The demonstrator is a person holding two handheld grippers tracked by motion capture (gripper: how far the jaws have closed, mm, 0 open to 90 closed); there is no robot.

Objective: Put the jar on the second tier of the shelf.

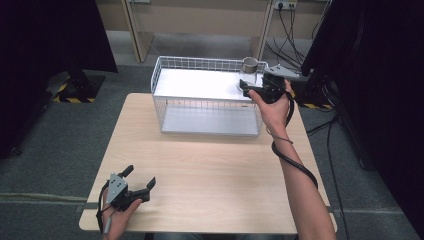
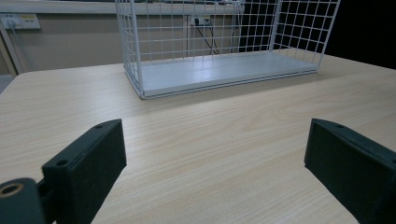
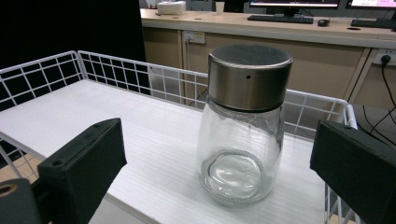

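At the left near corner of the light wooden table (image 1: 210,170), the left gripper (image 1: 142,181) rests low over the tabletop in the person's left hand (image 1: 117,216). Its jaws stand wide apart with nothing between them; the left gripper view confirms bare wood grain across the whole gap. A black cable trails from it toward the table edge.

Toward the middle, at the far side of the table, stands a white wire rack (image 1: 165,80) with two levels: a lower grey shelf (image 2: 219,72) near table height and an upper white shelf (image 3: 93,121) edged by a low wire rail.

At the right end of the upper shelf, close to the right-hand rail, stands a clear glass jar (image 3: 240,158), upright, capped with a brushed metal lid (image 3: 249,74). The jar appears empty. From above, the jar (image 1: 249,70) sits in the far right corner of the rack's top.

Furthest right, the right gripper (image 1: 243,88) is held at the rack's right end by the person's right hand (image 1: 272,107), level with the upper shelf. Its jaws are spread wide, one on either side of the jar and clear of the glass; the jar is between them but not gripped. Its cable loops down along the forearm.
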